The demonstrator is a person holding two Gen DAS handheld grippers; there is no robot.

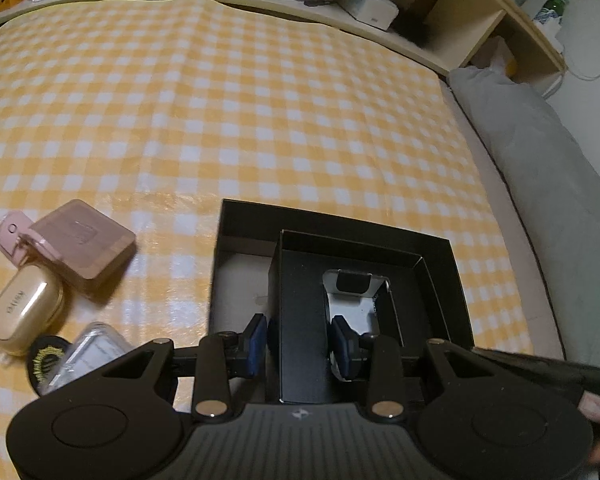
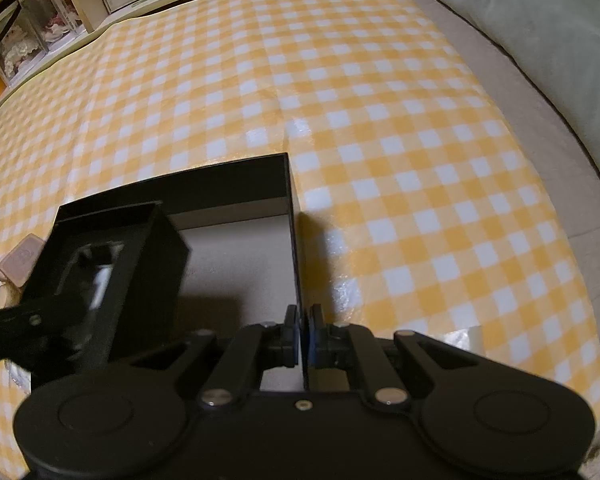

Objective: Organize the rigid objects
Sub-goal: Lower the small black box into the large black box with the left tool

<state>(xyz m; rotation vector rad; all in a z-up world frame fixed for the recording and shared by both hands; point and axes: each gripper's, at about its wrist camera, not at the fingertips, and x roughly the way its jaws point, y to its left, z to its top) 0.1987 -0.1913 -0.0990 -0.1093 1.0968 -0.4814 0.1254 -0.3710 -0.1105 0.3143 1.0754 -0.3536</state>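
Observation:
A large black open box [image 1: 236, 220] [image 2: 236, 178] with a pale floor lies on the yellow checked cloth. My left gripper [image 1: 300, 344] is shut on the left wall of a smaller black box [image 1: 300, 304] [image 2: 140, 276] and holds it inside the large one; a white and black item [image 1: 354, 292] lies in the small box. My right gripper [image 2: 305, 332] is shut on the large box's right wall. To the left lie a pink flat case [image 1: 84, 240], a pink clip-like piece [image 1: 12, 236], a gold case [image 1: 26, 312] and a clear plastic case [image 1: 88, 352].
A black round badge with yellow print [image 1: 46, 358] sits by the clear case. A grey pillow [image 1: 540, 152] [image 2: 540, 28] lies along the right side. Shelves with boxes [image 1: 372, 4] and a green bottle [image 1: 554, 4] run along the back.

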